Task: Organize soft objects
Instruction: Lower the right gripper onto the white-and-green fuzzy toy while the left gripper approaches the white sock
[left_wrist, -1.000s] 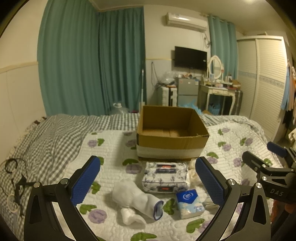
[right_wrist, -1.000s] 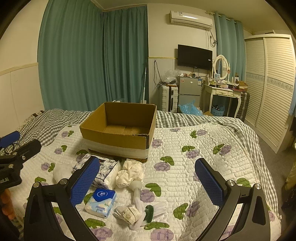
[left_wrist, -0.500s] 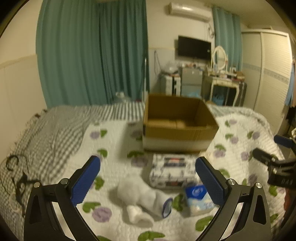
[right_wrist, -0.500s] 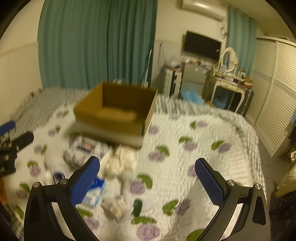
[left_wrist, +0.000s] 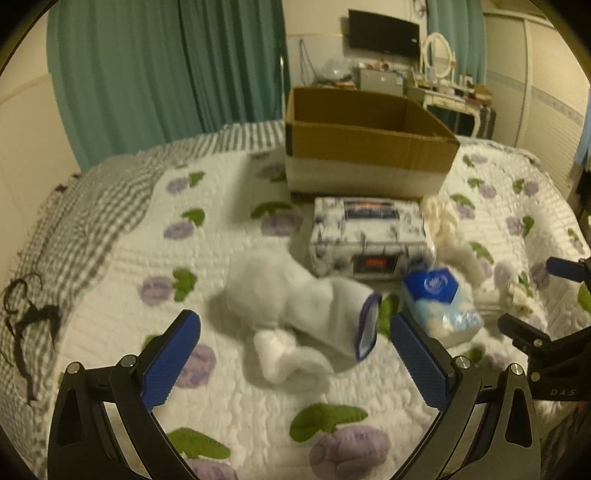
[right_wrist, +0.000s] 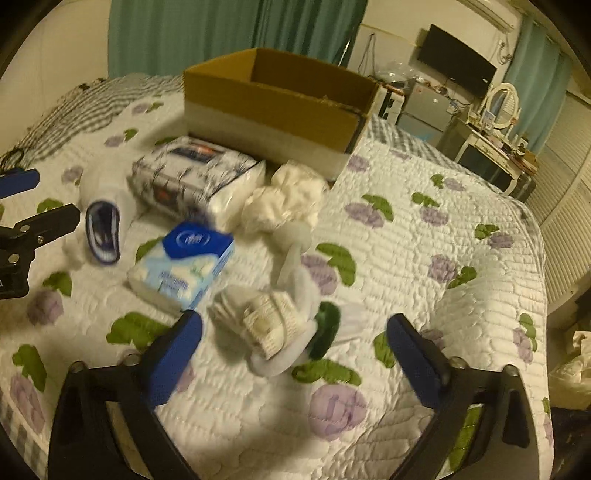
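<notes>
Grippers wide, nothing held: left gripper (left_wrist: 291, 338) hangs over the white sock (left_wrist: 295, 310), right gripper (right_wrist: 293, 341) over the rolled socks (right_wrist: 273, 325). Beyond on the bed (right_wrist: 424, 258), tissue pack (right_wrist: 184, 264), wipes pack (left_wrist: 369, 236), then box (left_wrist: 365, 147).

A bed (right_wrist: 424, 258) fills the foreground, spread with a white quilt (left_wrist: 229, 236) printed with purple flowers and green leaves over a grey checked sheet (left_wrist: 110, 192). Teal curtains (left_wrist: 166, 74) hang along the cream back wall. A dark television (right_wrist: 456, 61) is mounted above a cluttered dresser (right_wrist: 491, 155) with an oval mirror (right_wrist: 504, 107), under dim, warm yellowish light.
</notes>
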